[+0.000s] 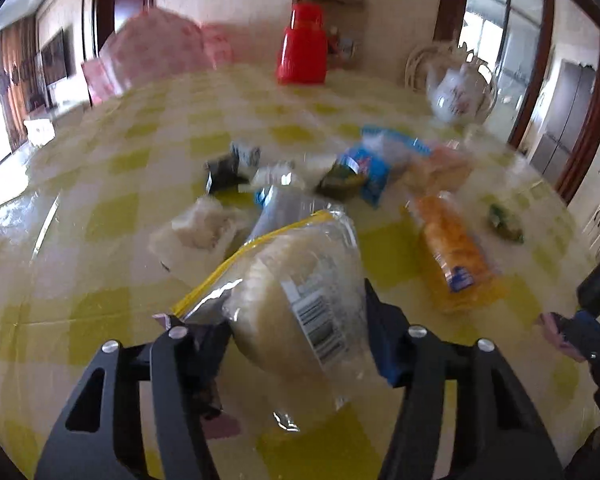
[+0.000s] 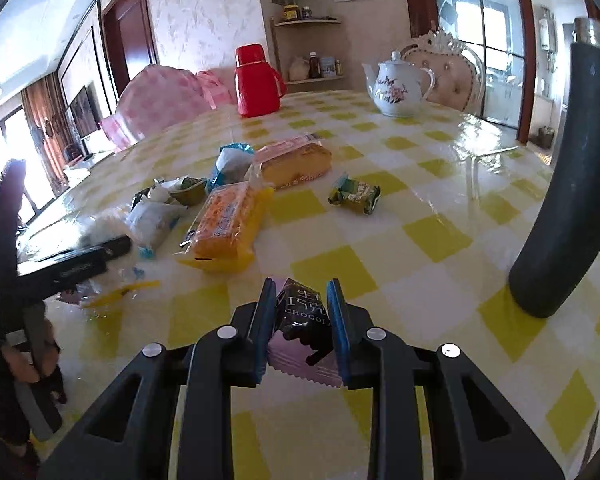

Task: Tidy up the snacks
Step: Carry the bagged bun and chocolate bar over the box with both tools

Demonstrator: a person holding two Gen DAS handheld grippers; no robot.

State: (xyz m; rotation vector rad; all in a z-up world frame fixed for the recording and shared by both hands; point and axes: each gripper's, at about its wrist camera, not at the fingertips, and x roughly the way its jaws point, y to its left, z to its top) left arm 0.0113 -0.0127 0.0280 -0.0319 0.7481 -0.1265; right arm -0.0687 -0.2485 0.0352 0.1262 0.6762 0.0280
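Left wrist view: the left gripper has its jaws clamped on a clear packet of pale wafers, lifted over the checked surface; other snacks lie beyond

Right wrist view: the right gripper pinches a dark chocolate packet between its jaws; an orange biscuit pack lies ahead, to their left

Black grippers — apparently blue-padded fingers

Likely a home dining room: checked tablecloth, floral teapot, ornate chair, corner shelf
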